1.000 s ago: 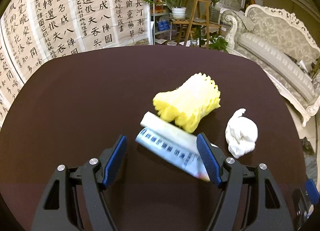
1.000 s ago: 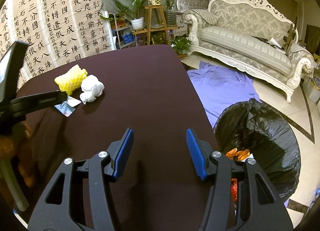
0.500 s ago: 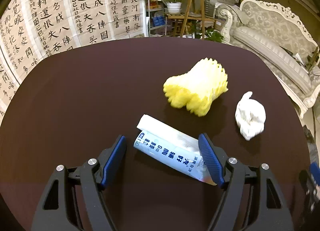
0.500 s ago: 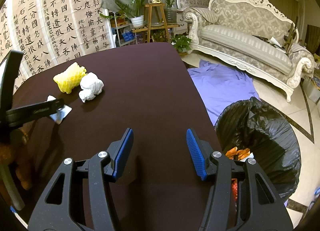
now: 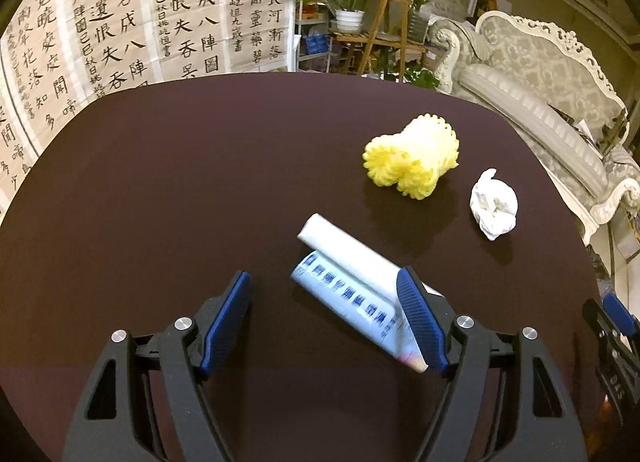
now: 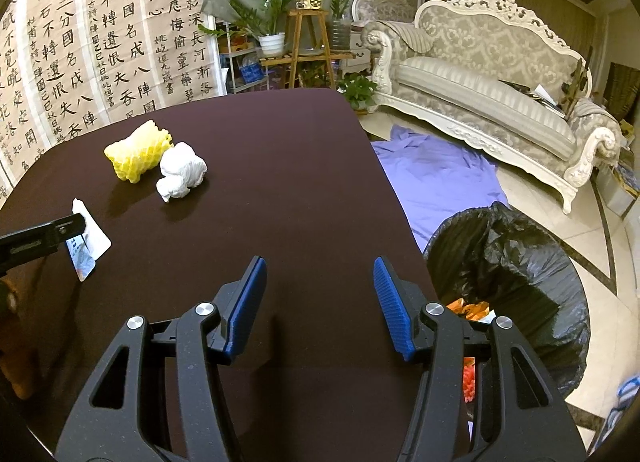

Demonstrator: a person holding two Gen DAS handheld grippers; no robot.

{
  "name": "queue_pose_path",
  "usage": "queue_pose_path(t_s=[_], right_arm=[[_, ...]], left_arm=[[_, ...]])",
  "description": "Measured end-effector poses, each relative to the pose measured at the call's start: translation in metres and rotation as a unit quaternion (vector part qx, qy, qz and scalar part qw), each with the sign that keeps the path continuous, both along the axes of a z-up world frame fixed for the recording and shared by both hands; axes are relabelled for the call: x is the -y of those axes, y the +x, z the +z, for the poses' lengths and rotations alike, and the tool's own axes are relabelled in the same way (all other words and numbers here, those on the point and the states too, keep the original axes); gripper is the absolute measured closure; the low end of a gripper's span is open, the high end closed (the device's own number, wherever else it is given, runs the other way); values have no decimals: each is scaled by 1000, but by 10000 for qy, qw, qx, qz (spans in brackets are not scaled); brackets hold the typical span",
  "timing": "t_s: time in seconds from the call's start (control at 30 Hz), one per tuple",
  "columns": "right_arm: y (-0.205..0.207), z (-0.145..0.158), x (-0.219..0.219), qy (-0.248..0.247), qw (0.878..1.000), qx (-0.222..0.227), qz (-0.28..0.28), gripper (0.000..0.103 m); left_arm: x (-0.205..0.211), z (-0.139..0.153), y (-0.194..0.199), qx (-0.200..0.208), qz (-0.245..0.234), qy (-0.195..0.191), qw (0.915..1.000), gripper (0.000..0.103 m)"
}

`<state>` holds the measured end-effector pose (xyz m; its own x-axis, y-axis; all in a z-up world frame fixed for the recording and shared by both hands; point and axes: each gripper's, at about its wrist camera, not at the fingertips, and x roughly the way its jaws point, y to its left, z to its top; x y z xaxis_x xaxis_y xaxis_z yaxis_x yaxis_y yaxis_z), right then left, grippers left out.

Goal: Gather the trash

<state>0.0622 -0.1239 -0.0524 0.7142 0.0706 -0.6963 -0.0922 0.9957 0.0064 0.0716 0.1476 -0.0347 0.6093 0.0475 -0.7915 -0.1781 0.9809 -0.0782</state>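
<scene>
Dark brown and bare across most of its top, the bench (image 5: 168, 190) carried three pieces of trash grouped toward one side: a yellow foam fruit net (image 5: 412, 160), a crumpled white tissue (image 5: 494, 204) just beside it, and nearest the person a flat white and blue printed packet (image 5: 352, 282). The left gripper (image 5: 326, 320) pointed down at that packet with its jaws well apart. The packet lay at a slant, its lower end against the right-hand pad (image 5: 418, 322) while the other pad stood clear of it, so nothing was clamped; the wide opening probably served to straddle the packet before a squeeze, though it sat off-centre. The right gripper (image 6: 320, 306) hung over an empty part of the bench near its edge, jaws apart and holding nothing. Its place looked deliberate: just past that edge stood a bin lined with a black bag (image 6: 516, 262), some orange scraps already inside, where the collected pieces would likely go.
</scene>
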Motion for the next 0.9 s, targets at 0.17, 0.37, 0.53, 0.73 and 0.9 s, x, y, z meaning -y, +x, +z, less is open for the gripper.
queue_pose_path(t_s=[0.17,0.37,0.53,0.73,0.9], right_arm=[[0,0,-1,-44,10000,-7,5,49],[-2,0,-5,-92,10000,-6,28,49],[-2,-1,-6,-97,9999,-20,24,49],[-2,-1,-6,-101,9999,-14,26,49],[-2,-2,-7,-111,9999,-6,40,49]], left_arm=[[-13,1,-9,-37,139,-101,9998,30],[-16,-4,-7,-122,161,-223,9995,30],[-9,-5,-6,-114,69,-329,9994,30],[7,-8,-6,-103,-96,-102,9998,30],[10,-10,-13,-99,-203,93,9997,30]])
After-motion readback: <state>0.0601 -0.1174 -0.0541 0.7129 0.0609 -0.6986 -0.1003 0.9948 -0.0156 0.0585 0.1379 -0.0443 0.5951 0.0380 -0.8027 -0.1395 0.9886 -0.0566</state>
